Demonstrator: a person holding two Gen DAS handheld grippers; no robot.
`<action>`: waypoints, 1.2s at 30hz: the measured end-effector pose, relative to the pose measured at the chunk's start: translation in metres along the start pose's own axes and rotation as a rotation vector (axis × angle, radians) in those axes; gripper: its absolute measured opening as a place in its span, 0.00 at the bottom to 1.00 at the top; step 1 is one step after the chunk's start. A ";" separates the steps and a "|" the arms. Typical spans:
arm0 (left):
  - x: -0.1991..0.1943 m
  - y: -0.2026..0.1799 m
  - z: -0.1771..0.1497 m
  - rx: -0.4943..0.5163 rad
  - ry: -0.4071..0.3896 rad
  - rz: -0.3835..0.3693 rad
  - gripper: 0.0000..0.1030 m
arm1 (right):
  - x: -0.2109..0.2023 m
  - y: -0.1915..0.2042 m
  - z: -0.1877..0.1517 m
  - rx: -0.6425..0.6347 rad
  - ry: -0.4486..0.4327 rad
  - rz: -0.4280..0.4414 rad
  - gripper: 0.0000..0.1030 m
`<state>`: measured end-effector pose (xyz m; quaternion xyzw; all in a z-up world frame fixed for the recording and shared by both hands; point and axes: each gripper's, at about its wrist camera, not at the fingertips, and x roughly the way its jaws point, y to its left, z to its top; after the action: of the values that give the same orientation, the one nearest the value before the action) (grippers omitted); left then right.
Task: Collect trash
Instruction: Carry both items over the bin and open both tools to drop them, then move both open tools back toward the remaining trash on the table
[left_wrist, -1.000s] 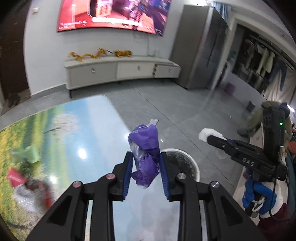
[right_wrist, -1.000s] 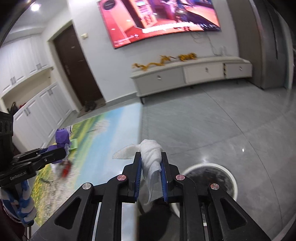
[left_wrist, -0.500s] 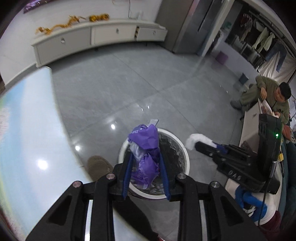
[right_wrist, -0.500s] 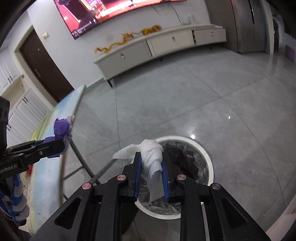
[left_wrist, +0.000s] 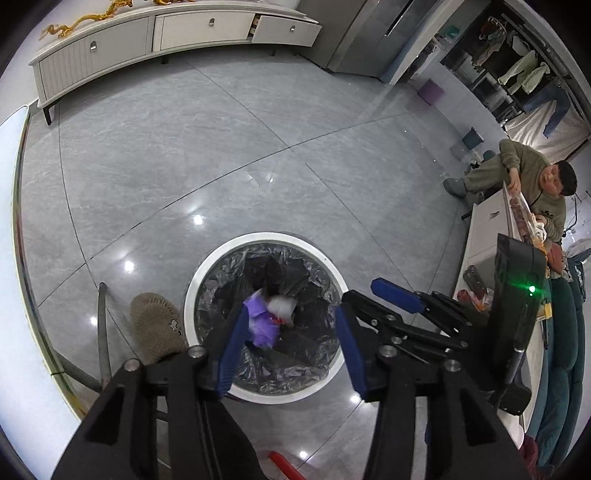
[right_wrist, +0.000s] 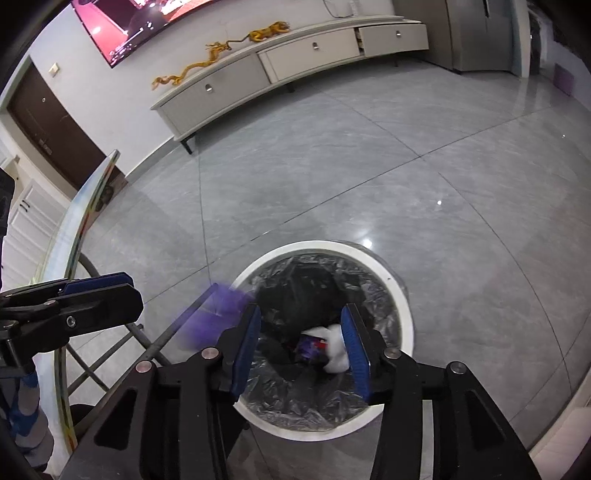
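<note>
Trash drop underway: purple wrapper (left_wrist: 260, 325) and white tissue (right_wrist: 338, 349) fall into the bin (left_wrist: 192, 291); left gripper (left_wrist: 291, 349) and right gripper (right_wrist: 303, 350), jaws just opened, hold nothing. Next, back toward the table (right_wrist: 74, 229) at nine o'clock.

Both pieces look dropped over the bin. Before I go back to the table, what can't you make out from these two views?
- Purple wrapper: a motion-blurred smear in the right wrist view; whether it clears the bin's rim is unclear.
- White tissue: partly hidden by a finger of the right hand-held gripper.
- Bin bottom: dark liner hides what else lies there.
- Table: cut off at the left edge in the left wrist view; remaining trash unseen.
</note>
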<state>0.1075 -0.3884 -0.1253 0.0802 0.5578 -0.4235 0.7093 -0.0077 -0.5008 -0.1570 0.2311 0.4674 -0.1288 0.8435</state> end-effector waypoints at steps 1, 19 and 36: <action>-0.002 -0.001 -0.003 0.000 -0.005 0.002 0.46 | -0.003 0.000 -0.001 0.001 -0.002 -0.002 0.44; -0.114 0.000 -0.052 0.028 -0.316 0.289 0.46 | -0.083 0.064 -0.005 -0.122 -0.178 0.016 0.45; -0.242 0.023 -0.135 0.023 -0.603 0.466 0.46 | -0.153 0.157 -0.025 -0.250 -0.336 0.104 0.52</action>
<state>0.0213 -0.1710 0.0257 0.0844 0.2860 -0.2616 0.9179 -0.0394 -0.3526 0.0038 0.1238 0.3202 -0.0631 0.9371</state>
